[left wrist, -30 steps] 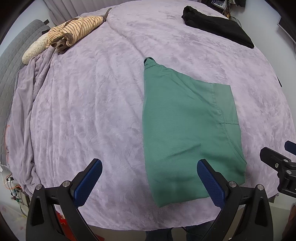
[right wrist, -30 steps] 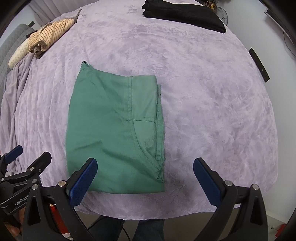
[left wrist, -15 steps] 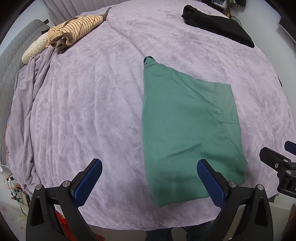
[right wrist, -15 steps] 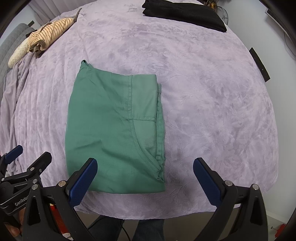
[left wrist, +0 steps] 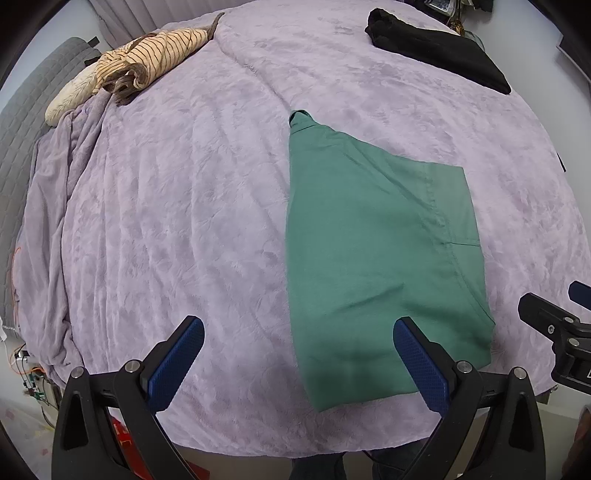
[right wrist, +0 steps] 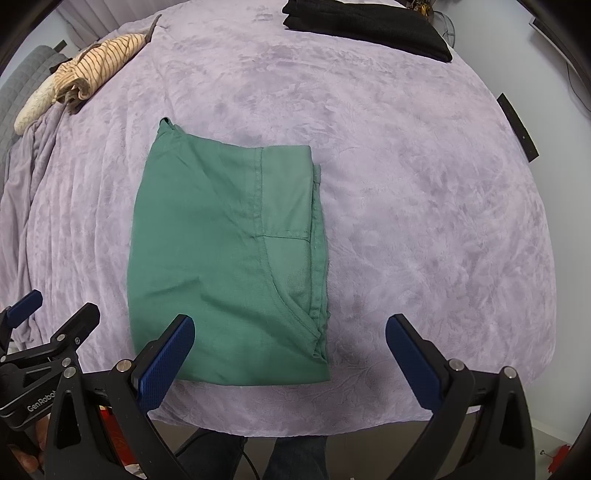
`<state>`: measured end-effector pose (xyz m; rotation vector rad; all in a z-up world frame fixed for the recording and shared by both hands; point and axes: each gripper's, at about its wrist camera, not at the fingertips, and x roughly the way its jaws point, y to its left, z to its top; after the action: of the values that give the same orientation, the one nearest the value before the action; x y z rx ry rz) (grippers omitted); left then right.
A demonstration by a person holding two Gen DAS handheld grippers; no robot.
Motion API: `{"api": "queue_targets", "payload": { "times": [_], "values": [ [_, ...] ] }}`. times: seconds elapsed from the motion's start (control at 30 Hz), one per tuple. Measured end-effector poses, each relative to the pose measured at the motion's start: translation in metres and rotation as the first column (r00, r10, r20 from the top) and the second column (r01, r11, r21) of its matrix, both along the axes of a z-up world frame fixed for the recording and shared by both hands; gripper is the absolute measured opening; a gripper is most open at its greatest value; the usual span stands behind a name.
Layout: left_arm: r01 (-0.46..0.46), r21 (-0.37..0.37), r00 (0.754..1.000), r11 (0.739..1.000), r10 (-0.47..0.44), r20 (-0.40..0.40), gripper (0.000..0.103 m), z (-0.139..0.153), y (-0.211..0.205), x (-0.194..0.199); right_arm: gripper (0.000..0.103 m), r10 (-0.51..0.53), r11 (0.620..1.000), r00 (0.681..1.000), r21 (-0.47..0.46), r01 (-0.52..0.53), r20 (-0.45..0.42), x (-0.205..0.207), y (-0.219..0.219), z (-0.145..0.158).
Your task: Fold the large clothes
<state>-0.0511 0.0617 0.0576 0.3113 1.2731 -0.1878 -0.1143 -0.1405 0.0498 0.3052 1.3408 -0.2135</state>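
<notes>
Moved: nothing to speak of. The green garment lies where it lay a second ago, and both my tongs hang in the same spots, just short of the near edge.
Bed: the purple blanket (right wrist: 424, 192) covers the whole surface, plush and a bit rumpled toward the left side.
Green garment (right wrist: 225, 254): folded into a tall flat rectangle, lying near the front edge of the bed, a small tab poking out at its far left corner. A pocket seam and stacked edges show down its right side.
Black clothes (right wrist: 365, 26): folded pile at the far right corner, well apart.
Striped clothes (left wrist: 147, 66): bundled at the far left, well apart.
Left tongs (left wrist: 295, 363): wide, holding nothing, hovering over the near left corner of the garment.
Right tongs (right wrist: 290, 354): wide too, holding nothing, over the near right corner.
Handling: looks light, thin and soft, so it will droop and slide open if I pinch one layer only.
Where to hold: I'd say both near corners, biting all the layers, the right side deep enough to catch those stacked edges.
</notes>
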Motion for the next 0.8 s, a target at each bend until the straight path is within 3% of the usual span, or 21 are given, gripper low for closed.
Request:
{"api": "queue_targets", "payload": {
  "times": [0.8],
  "values": [
    [-0.016, 0.021, 1.000, 1.000, 0.016, -0.007, 0.103, -0.0010, 0.0016, 0.0003, 0.103, 0.008, 1.000, 1.000, -0.010, -0.008, -0.007, 0.0026, -0.0053, -0.0003]
  ]
}}
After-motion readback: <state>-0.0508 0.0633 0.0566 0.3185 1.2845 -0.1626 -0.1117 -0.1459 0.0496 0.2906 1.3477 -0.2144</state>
